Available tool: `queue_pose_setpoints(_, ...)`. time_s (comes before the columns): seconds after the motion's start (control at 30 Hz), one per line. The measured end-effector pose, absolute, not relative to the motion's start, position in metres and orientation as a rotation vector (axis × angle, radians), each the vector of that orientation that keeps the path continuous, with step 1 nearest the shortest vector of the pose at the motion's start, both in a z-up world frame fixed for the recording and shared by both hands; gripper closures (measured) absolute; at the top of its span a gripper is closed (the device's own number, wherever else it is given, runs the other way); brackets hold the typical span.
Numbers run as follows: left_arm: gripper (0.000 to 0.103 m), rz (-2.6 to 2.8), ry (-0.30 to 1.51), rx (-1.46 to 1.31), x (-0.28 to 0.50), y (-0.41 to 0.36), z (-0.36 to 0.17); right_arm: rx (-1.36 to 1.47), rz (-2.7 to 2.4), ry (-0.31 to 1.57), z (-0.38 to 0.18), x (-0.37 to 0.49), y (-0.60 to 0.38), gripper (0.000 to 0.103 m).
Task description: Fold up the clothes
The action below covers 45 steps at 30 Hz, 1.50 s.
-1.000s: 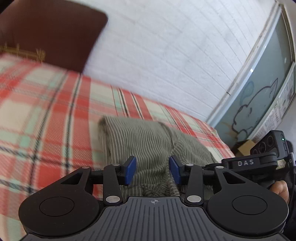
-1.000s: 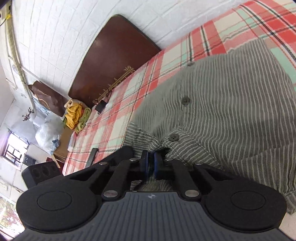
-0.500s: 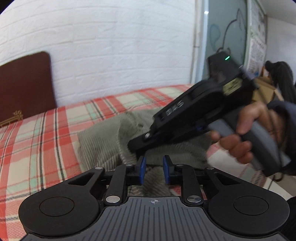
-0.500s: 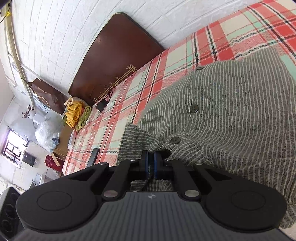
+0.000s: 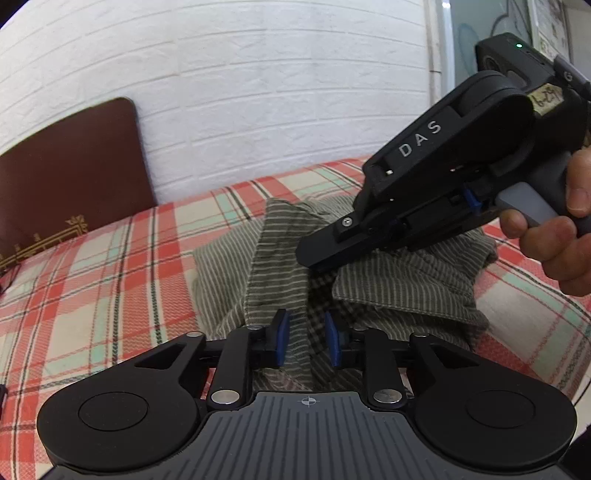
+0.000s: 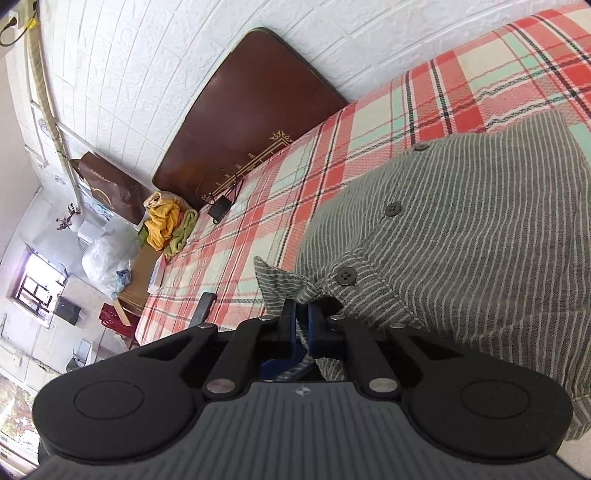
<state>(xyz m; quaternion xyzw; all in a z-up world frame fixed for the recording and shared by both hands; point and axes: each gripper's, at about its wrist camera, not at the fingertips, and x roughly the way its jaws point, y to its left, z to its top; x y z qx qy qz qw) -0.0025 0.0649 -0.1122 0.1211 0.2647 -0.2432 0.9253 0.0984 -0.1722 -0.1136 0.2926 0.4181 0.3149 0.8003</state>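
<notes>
The bed (image 5: 92, 266) fills both views, spread with a red, cream and green plaid sheet and set against a white brick wall (image 5: 258, 92). A dark brown headboard (image 6: 258, 110) stands at the bed's far end. The shirt (image 6: 480, 240), grey-green with pale stripes and dark buttons, lies bunched on the bed near its close edge.

The left gripper (image 5: 304, 341) points down over the shirt's near edge. Its blue pads are apart and opening, a fold of striped cloth lies between them, and they do not press on it. The right gripper (image 6: 302, 325) has its jaws pinched tight on a fold of the shirt's edge by the lowest button (image 6: 345, 275). In the left view it slants down onto the shirt from the right, and the hand (image 5: 554, 236) is wrapped round its grey handle.

Only the right view shows what lies beyond the headboard: a brown paper bag (image 6: 107, 188) against the wall, its contents hidden, a heap of yellow and green cloths (image 6: 168, 221), a white plastic sack (image 6: 105, 262) and a window (image 6: 37, 291). A small black object (image 6: 219, 208) lies on the bed just below the headboard. Only the left view shows a frosted glass door (image 5: 476, 33) right of the wall.
</notes>
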Motion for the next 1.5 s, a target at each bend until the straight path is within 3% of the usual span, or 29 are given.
queue_pose_setpoints(0.4,0.061,-0.403,0.557,0.333,-0.003,0.048,-0.121,0.662,0.715,0.872,-0.106,0.091,-0.175,0.096)
queue_pose_setpoints(0.53,0.095,-0.403,0.568,0.345,-0.002,0.047,-0.12,0.63,0.715,0.833,-0.097,0.089,-0.175,0.096)
queue_pose_setpoints(0.67,0.103,-0.404,0.581,0.341,0.001,0.048,-0.119,0.605,0.709,0.815,-0.096,0.084,-0.179,0.093)
queue_pose_setpoints(0.7,0.103,-0.408,0.585,0.321,0.002,0.051,-0.117,0.544,0.684,0.791,-0.095,0.076,-0.179,0.092)
queue_pose_setpoints(0.77,0.103,-0.414,0.597,0.254,0.005,0.06,-0.113,0.398,0.623,0.734,-0.093,0.059,-0.179,0.074)
queue_pose_setpoints(0.8,0.103,-0.418,0.607,0.208,0.007,0.066,-0.111,0.325,0.592,0.705,-0.092,0.05,-0.179,0.059)
queue_pose_setpoints(0.83,0.103,-0.422,0.615,0.163,0.01,0.072,-0.108,0.241,0.563,0.665,-0.091,0.038,-0.178,0.055)
queue_pose_setpoints(1.03,0.103,-0.447,0.649,-0.032,0.022,0.095,-0.102,-0.168,0.516,0.486,-0.096,-0.027,-0.159,0.059)
queue_pose_setpoints(1.13,0.103,-0.458,0.655,-0.086,0.026,0.1,-0.1,-0.274,0.532,0.479,-0.102,-0.034,-0.146,0.069)
queue_pose_setpoints(1.5,0.103,-0.445,0.686,-0.184,0.037,0.113,-0.106,-0.437,0.524,0.517,-0.12,-0.033,-0.128,0.069)
